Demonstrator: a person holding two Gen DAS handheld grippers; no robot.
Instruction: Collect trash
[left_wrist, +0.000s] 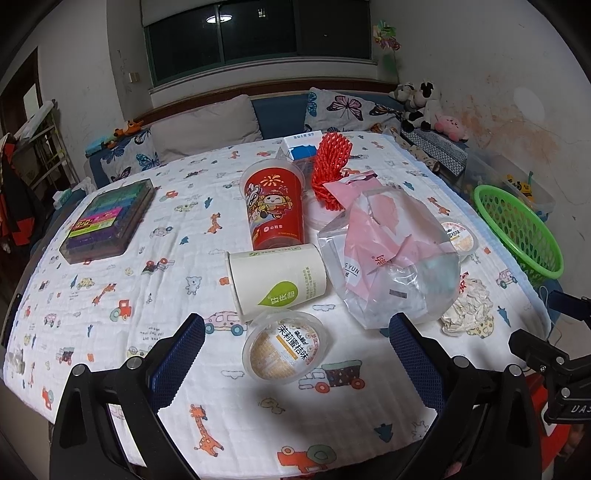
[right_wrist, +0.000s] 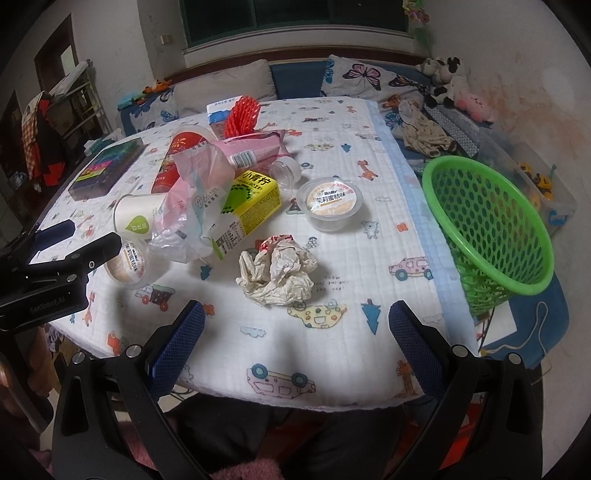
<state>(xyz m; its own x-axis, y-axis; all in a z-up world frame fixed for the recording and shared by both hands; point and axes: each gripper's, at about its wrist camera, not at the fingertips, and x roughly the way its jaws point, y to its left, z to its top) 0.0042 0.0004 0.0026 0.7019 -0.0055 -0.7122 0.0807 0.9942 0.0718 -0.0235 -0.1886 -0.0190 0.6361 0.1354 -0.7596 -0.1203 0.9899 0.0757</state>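
Currently: crumpled paper (right_wrist: 276, 272) lies ahead between right gripper (right_wrist: 296, 332) fingers, untouched; jelly cup (left_wrist: 285, 346) likewise before left gripper (left_wrist: 296, 345). Both spread wide, hovering level.

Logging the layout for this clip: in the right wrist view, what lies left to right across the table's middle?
White paper cup → yellow juice carton → sealed jelly cup → green basket.

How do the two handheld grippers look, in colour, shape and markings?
The left gripper and the right gripper look alike: black angular frames with silver screws and two wide fingers faced with blue textured pads. White lettering marks each black body, seen from the other camera.
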